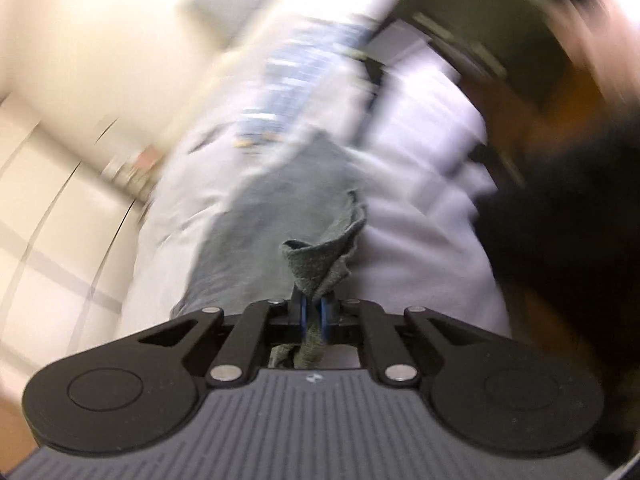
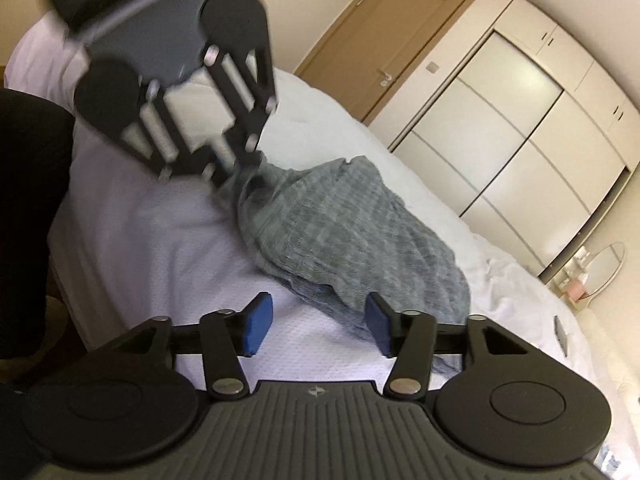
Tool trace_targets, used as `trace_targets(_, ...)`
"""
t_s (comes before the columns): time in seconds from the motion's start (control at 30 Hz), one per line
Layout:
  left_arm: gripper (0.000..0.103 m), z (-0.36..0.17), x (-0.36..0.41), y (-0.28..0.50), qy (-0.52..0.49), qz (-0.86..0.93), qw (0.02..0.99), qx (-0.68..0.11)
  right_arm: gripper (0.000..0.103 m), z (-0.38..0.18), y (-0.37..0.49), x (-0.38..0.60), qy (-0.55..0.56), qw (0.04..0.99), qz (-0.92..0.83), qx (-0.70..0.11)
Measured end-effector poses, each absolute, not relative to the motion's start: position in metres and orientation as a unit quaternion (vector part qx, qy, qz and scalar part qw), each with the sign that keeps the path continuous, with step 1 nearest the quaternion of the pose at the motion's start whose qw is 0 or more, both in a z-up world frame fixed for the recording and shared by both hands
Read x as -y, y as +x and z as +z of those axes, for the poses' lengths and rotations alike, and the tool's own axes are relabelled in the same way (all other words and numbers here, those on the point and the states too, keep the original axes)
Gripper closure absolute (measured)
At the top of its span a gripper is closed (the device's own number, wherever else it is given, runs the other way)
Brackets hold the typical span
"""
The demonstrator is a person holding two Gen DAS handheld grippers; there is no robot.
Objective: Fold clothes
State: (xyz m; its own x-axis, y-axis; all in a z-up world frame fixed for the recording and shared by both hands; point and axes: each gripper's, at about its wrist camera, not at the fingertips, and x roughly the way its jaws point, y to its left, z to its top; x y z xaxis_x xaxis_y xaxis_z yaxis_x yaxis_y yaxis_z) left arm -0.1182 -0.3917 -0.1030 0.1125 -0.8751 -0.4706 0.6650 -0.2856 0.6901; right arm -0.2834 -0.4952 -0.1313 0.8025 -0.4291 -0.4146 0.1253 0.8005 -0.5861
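My left tool (image 1: 314,314) is clamped on a bunched corner of the grey knitted garment (image 1: 320,256); the blue pads (image 1: 305,316) are pressed together with cloth squeezed between them, and a scrap of the same knit pokes out behind them toward the tool's body. From that pinch the garment runs away from me across the white bedcover (image 1: 416,240), but nearly all of the left wrist view is smeared by blur, so I cannot make out its edges or how it lies. A bluish patterned patch farther up and a dark mass at the right edge are too blurred to name.

My right tool (image 2: 316,322) has its blue pads (image 2: 256,326) well apart and grips nothing; it hangs just above the bedcover (image 2: 160,232), with the near edge of the garment (image 2: 344,232) lying between and just beyond the pads. I cannot tell whether the right-hand pad touches the cloth. From here the garment is a rumpled heap on the bed, its near hem partly hidden behind my tool. Its far corner rises to the left tool (image 2: 236,168), which is blurred at upper left, so its pads are hard to see in this view. Beyond the bed stand a brown door (image 2: 400,40) and a cream wardrobe (image 2: 520,120); a round mirror (image 2: 604,268) is cut off at the right.
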Motion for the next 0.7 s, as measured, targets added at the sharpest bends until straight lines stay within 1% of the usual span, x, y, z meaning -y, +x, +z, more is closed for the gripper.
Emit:
trace_targets(0.07,0.099,-0.087,0.392,-0.109,0.437,-0.653,0.611,0.101,0.035,-0.131,-0.283,0.495,-0.29,0.906,-0.159,-0.264)
trace_targets(0.1,0.099,-0.083,0.393,-0.107,0.432,-0.651,0.616,0.101,0.033,-0.131,-0.282,0.496,-0.299,0.904,-0.162,-0.258)
trace_targets(0.23,0.099,-0.076,0.39,-0.107,0.44,-0.649,0.61,0.115,0.032,-0.13,-0.261,0.501,-0.327,0.9,-0.181,-0.224)
trace_targets(0.33,0.099,-0.077,0.389,-0.109,0.446,-0.653,0.601,0.118,0.029,-0.134,-0.236,0.512,-0.356,0.889,-0.195,-0.214)
trace_targets(0.4,0.099,-0.079,0.387,-0.109,0.45,-0.652,0.598,0.119,0.03,-0.136,-0.222,0.52,-0.374,0.881,-0.201,-0.209)
trace_targets(0.43,0.099,-0.08,0.386,-0.109,0.452,-0.651,0.597,0.12,0.036,-0.138,-0.218,0.527,-0.377,0.878,-0.2,-0.217)
trace_targets(0.47,0.099,-0.08,0.384,-0.109,0.453,-0.651,0.597,0.12,0.048,-0.141,-0.215,0.535,-0.381,0.874,-0.198,-0.228)
trace_targets(0.53,0.098,-0.082,0.382,-0.106,0.453,-0.652,0.596,0.122,0.06,-0.149,-0.212,0.555,-0.395,0.859,-0.203,-0.254)
trace_targets(0.7,0.098,-0.085,0.386,-0.101,0.446,-0.65,0.607,0.107,0.063,-0.163,-0.22,0.604,-0.418,0.828,-0.229,-0.295)
